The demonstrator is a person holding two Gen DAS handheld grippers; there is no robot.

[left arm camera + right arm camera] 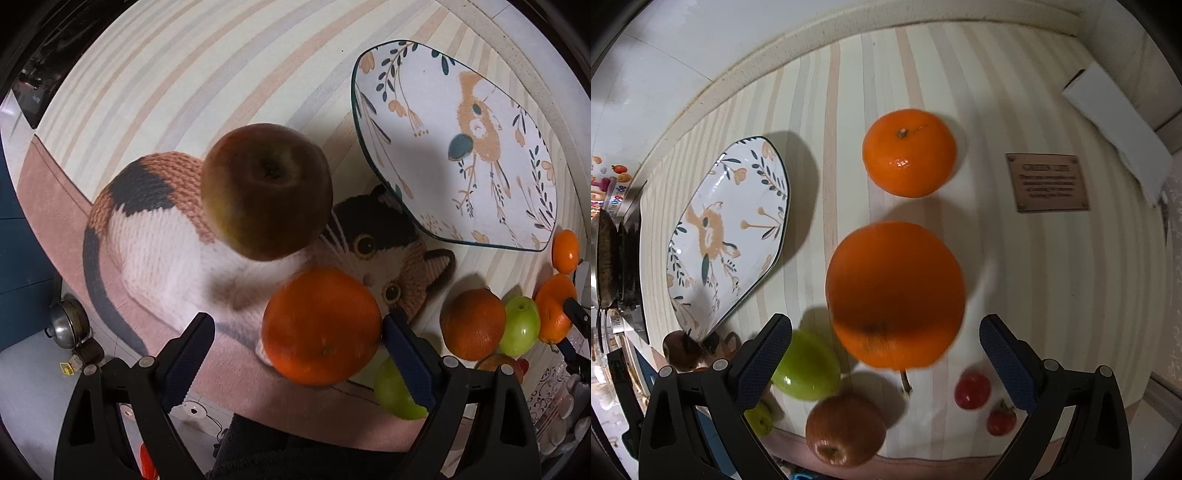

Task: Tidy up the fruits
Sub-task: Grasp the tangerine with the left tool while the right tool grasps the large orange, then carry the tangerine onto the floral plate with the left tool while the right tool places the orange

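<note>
In the left wrist view a big orange (321,325) lies on the cat-pattern mat (159,236) between the fingers of my left gripper (299,317). The right pad (406,350) is against the orange, the left pad stands clear, so the gripper is open. A dark red apple (266,192) sits just beyond. In the right wrist view my right gripper (886,321) is open, pointing down over another large orange (894,295), with gaps on both sides. A mandarin (908,151) lies farther off. The flower-patterned plate (454,147) (727,229) holds nothing.
An orange (472,325) and green apples (521,325) (807,369) lie close by. A red apple (846,428) and small red fruits (973,389) sit near the table's front edge. A brown label (1049,182) and a white box (1119,118) are at the right.
</note>
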